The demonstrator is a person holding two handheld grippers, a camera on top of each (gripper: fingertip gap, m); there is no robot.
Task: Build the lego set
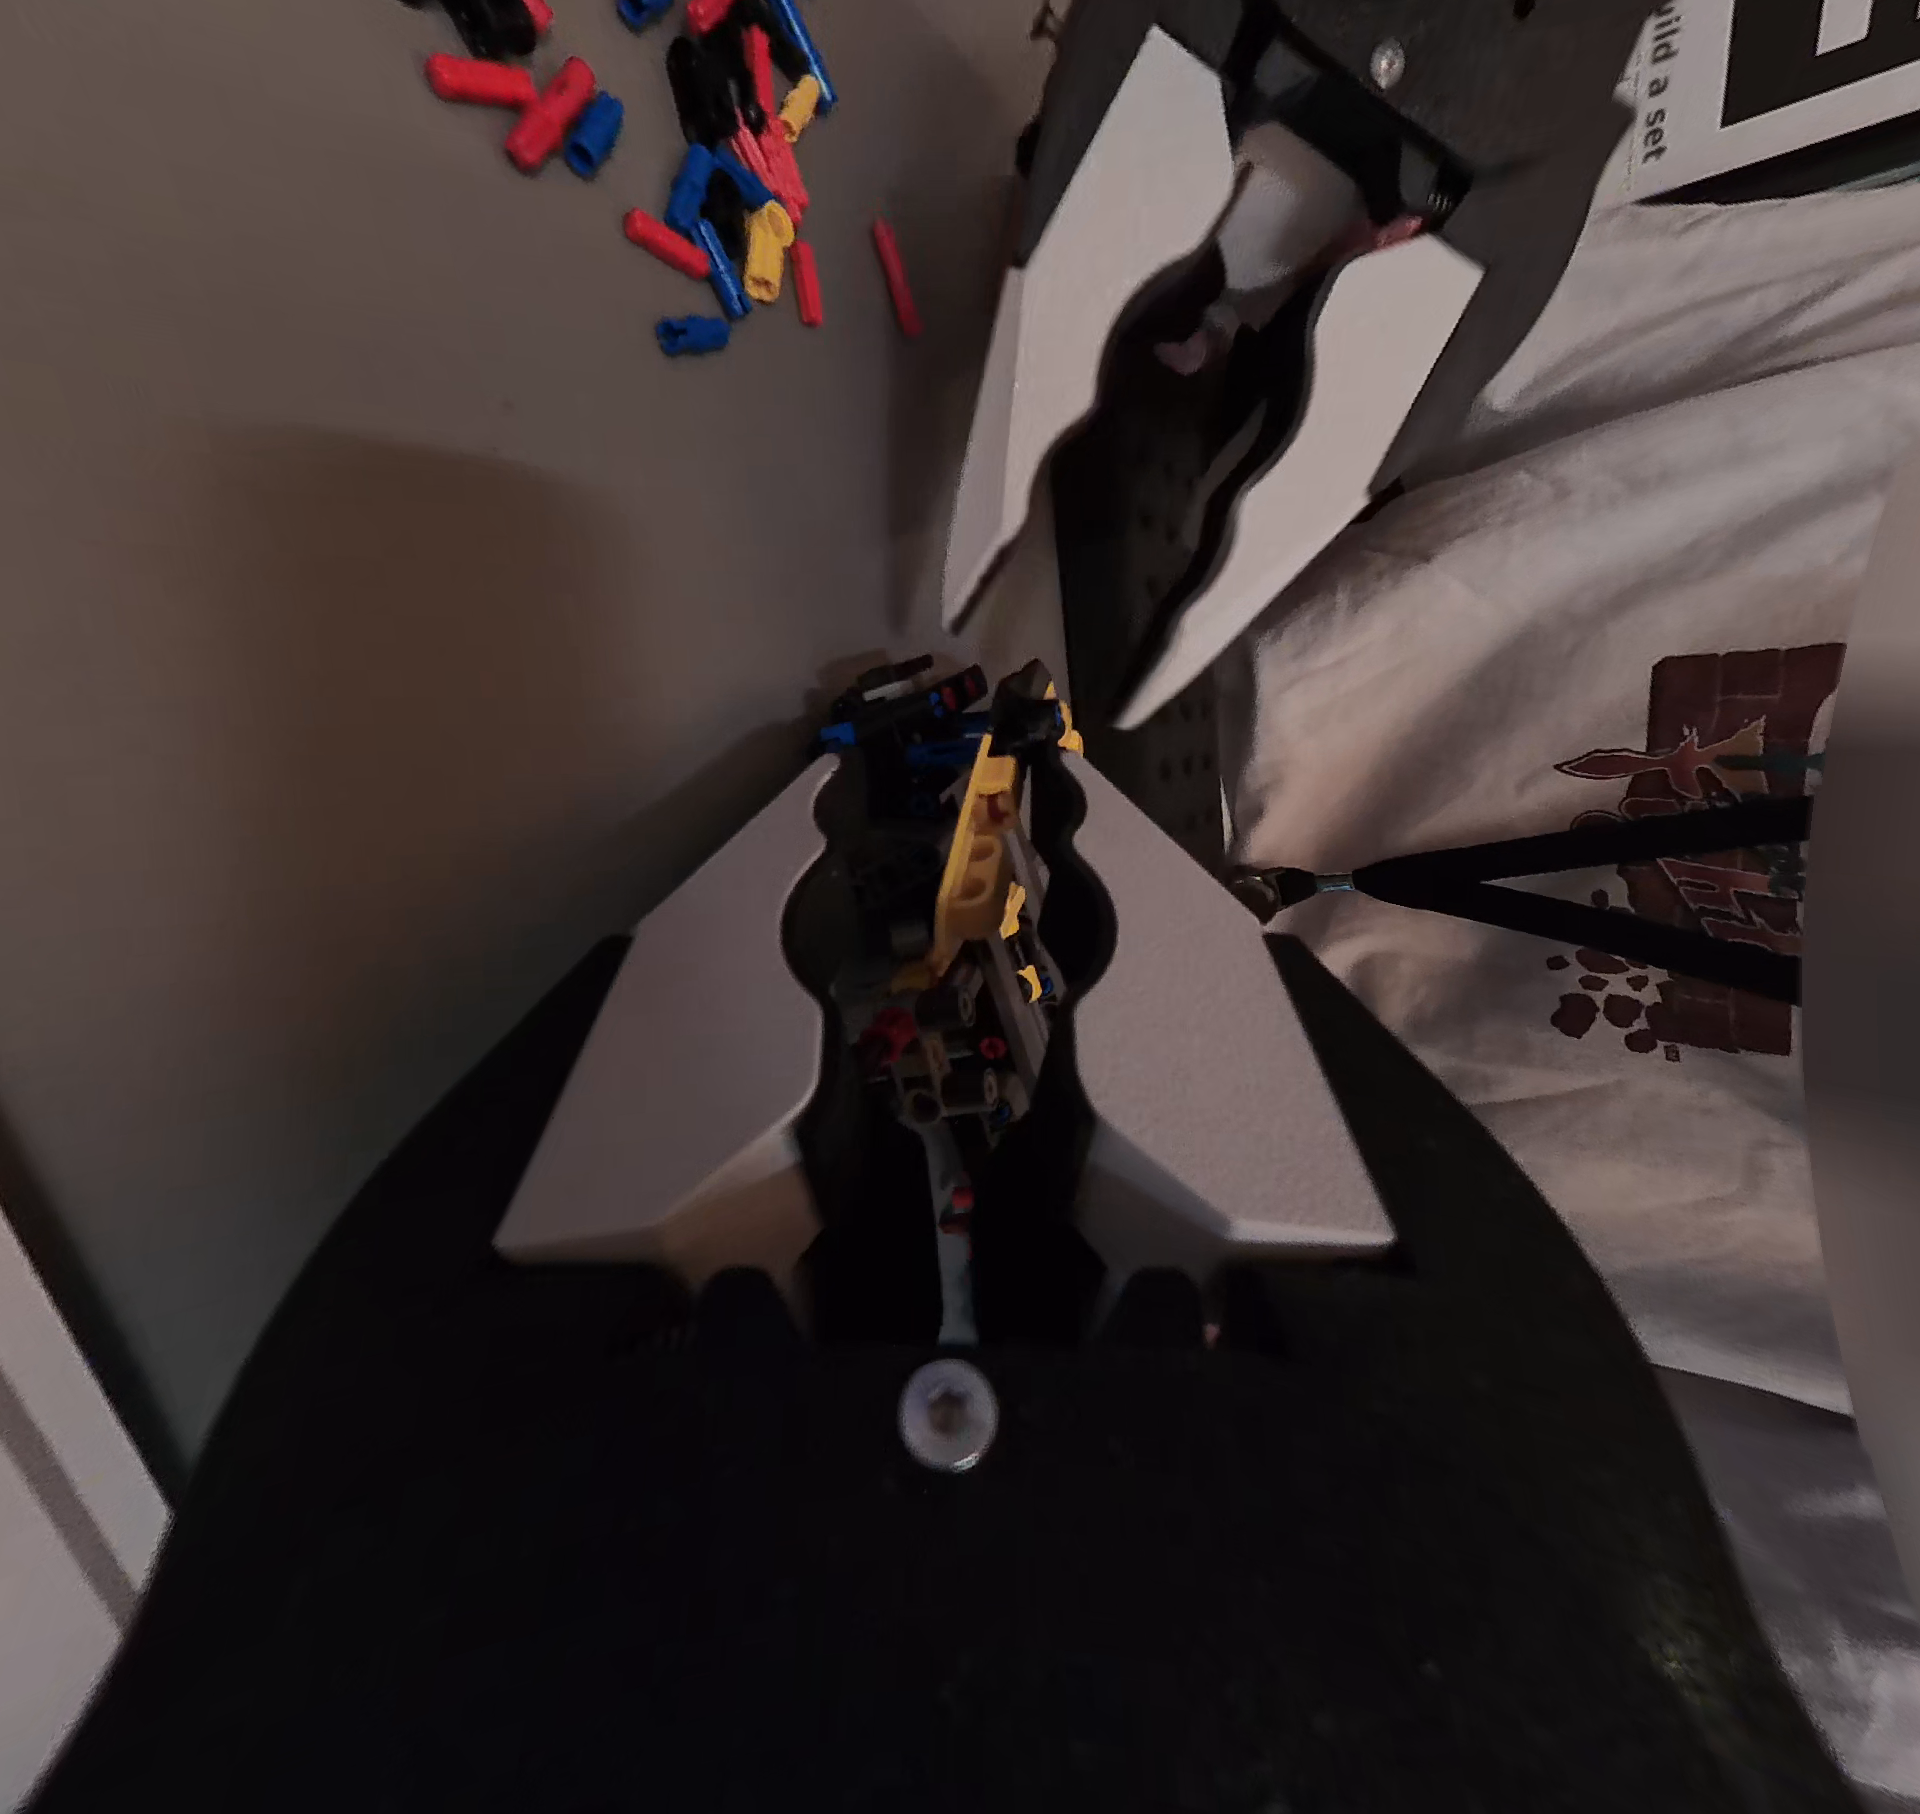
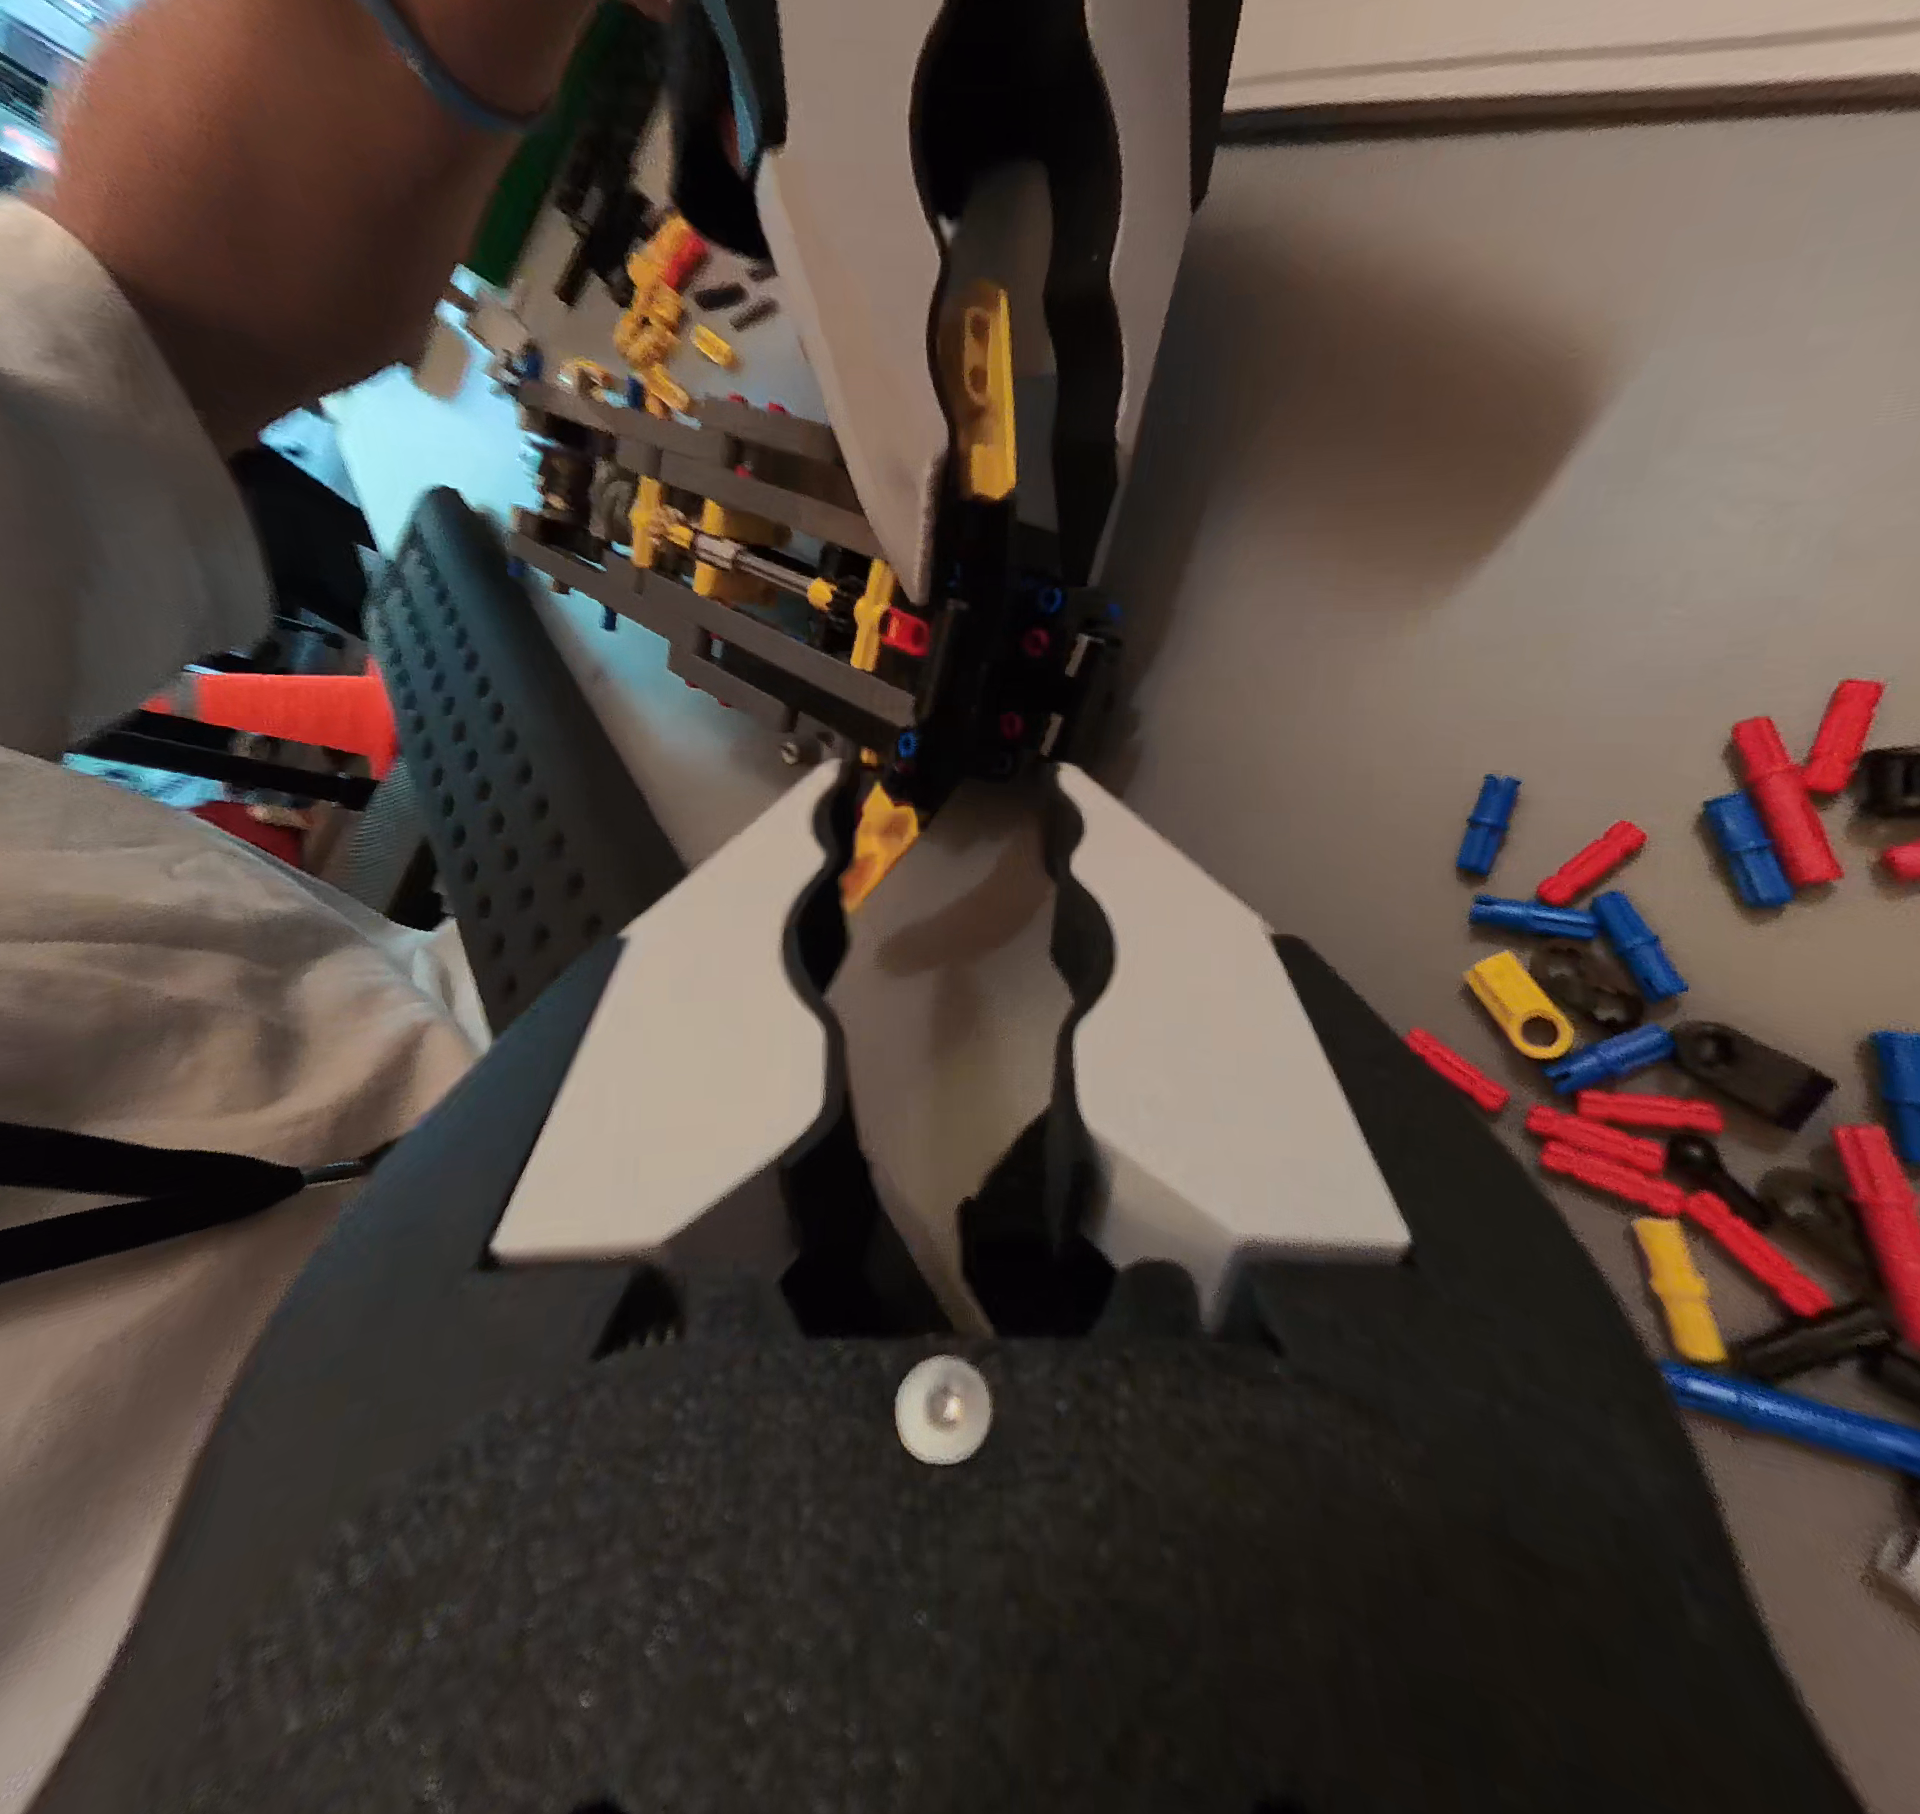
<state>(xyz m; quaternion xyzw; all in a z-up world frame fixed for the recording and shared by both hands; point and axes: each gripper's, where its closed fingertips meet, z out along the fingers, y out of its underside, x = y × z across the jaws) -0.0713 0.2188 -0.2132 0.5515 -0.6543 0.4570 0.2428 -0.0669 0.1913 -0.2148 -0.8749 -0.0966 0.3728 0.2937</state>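
Two grippers: both faced each other tip to tip over the grey table (image 2: 1455, 414).
Left gripper (image 1: 951, 777): its white fingers were clenched on a long, partly built lego assembly of grey beams, black connectors and yellow plates (image 1: 977, 891), which ran lengthwise down the gap and stuck out past the tips.
Right gripper (image 2: 945, 788): jaws stood apart, gripping nothing; a small yellow angled piece (image 2: 878, 834) at the assembly's end lay just inside its left fingertip.
Key relation: the assembly's long axis lined up with both grippers, so the right one was nearer the free end and, I judged, needed only to close on it.
Beside: loose red, blue, yellow and black pins and connectors (image 2: 1683, 1089) lay scattered on the table, clear of the jaws.
Farther off: a second grey-beamed chassis with yellow parts (image 2: 707, 538) sat behind the meeting point, close enough to snag.
Edge: a person's white shirt (image 1: 1507, 621).
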